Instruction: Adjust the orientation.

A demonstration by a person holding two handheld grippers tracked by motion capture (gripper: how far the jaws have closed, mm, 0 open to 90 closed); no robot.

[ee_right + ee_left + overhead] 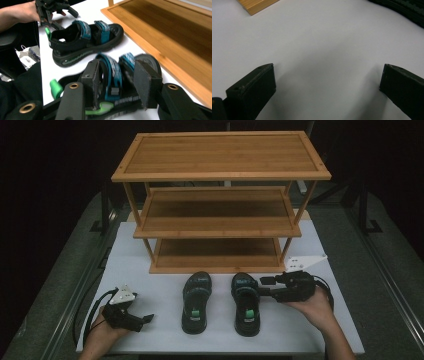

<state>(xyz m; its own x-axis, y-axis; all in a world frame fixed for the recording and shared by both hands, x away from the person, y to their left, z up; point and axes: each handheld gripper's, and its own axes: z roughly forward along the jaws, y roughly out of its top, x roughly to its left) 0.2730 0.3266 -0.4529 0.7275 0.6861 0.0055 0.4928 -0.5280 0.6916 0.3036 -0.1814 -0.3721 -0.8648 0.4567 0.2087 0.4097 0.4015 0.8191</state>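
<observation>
We find two black sandals with teal straps lying side by side on the white worktop, just in front of the three-tier bamboo rack. The right gripper hovers beside the right sandal, fingers released. The left gripper, fingers spread apart, sits left of the left sandal.
</observation>
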